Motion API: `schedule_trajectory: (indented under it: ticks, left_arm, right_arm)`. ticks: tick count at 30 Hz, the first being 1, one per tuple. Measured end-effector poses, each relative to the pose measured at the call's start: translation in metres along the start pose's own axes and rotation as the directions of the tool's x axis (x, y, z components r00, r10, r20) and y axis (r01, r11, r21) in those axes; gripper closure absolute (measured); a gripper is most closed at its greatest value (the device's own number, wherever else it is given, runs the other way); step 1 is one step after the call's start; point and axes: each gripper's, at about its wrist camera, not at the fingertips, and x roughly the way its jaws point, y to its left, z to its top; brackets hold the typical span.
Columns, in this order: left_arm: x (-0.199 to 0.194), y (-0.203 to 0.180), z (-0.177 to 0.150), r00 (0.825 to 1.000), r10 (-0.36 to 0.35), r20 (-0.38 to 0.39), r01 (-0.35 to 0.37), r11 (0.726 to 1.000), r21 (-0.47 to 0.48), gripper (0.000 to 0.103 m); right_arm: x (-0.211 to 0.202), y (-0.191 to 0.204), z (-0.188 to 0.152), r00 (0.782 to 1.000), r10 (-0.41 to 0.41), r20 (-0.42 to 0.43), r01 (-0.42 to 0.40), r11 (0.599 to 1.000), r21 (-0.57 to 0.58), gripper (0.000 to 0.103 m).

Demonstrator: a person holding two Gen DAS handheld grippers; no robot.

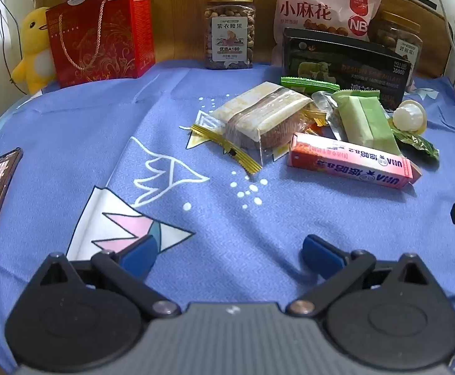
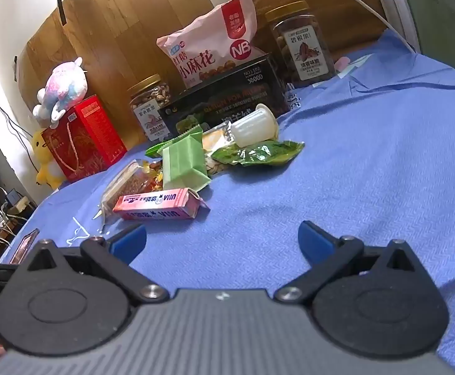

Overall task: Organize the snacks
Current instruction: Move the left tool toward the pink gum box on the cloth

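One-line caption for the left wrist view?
Open left gripper hovers over blue cloth, facing a snack pile; jars and boxes behind.

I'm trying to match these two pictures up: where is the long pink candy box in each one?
Left wrist view: the pink candy box lies right of centre, nearest of the snack pile.
Right wrist view: it lies left of centre, just past the left blue pad.
Shared landmark: the green wrapped bar right behind it.
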Motion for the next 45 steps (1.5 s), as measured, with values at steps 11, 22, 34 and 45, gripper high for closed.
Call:
schedule_trajectory:
  ticks: [11,22,34,45]
  left_arm:
    - [-0.004,-0.003,-0.002,1.0,0.003,0.028,-0.004,1.0,0.005,0.0]
    - [-0.015,-0.002,-0.007,0.992,-0.112,0.058,0.109,0.993,0.054,0.0]
    - [-0.011,-0.005,-0.01,0.991,-0.121,0.062,0.113,0.987,0.118,0.0]
    - [-0.021,0.001,0.0,0.978,-0.119,0.172,0.099,0.988,0.116,0.01]
  right_arm:
    - [-0.002,-0.006,0.002,1.0,0.02,0.014,-0.02,0.999,0.031,0.0]
    - [-0.002,0.001,0.003,0.999,-0.006,0.043,0.006,1.0,0.0,0.0]
    - [0.004,0.003,0.003,0.999,-0.009,0.052,0.01,0.999,-0.035,0.015]
    - [0.006,0.008,0.007,0.998,0.002,0.067,0.004,0.997,-0.081,0.036]
